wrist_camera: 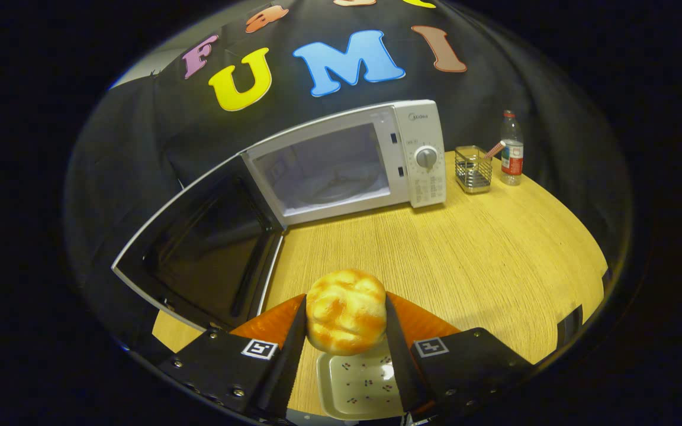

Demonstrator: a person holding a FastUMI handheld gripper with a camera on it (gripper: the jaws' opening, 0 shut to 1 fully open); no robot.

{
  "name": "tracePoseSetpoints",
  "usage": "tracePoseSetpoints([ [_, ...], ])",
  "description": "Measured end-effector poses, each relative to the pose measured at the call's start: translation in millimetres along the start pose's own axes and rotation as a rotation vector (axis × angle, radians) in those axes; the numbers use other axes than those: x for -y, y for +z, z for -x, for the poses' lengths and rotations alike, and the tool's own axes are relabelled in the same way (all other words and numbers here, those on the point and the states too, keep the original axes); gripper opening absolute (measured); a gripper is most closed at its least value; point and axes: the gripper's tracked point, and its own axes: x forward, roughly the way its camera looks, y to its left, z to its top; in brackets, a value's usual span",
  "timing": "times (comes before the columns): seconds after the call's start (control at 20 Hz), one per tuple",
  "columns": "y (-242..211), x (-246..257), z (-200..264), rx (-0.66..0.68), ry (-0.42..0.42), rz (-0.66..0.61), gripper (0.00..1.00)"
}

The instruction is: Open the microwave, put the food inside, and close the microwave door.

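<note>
A golden bread roll (346,310) sits between my two fingers, and my gripper (346,322) is shut on it, holding it above a small white patterned plate (360,384). Beyond the fingers stands a white microwave (418,154) on the wooden table (465,254). Its dark door (205,248) is swung wide open to the left. The pale cavity (326,171) shows a glass turntable inside.
To the right of the microwave stand a wire mesh holder (473,169) with a striped straw and a clear water bottle (511,149) with a red label. The open door reaches out over the table's left part, close to my left finger.
</note>
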Motion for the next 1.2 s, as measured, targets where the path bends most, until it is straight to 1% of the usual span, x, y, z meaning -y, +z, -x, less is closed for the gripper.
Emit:
tracePoseSetpoints([
  [0.3,60,-18,-26,0.104,0.063,-0.03,0.69],
  [0.45,79,-23,-45,0.127,0.083,-0.04,0.69],
  [0.6,98,-28,-66,0.15,0.11,-0.077,0.69],
  [0.75,110,-31,-88,0.163,0.143,-0.128,0.69],
  [0.85,117,-29,-104,0.164,0.146,-0.153,0.69],
  [1.2,135,-32,-156,0.188,0.184,-0.202,0.69],
])
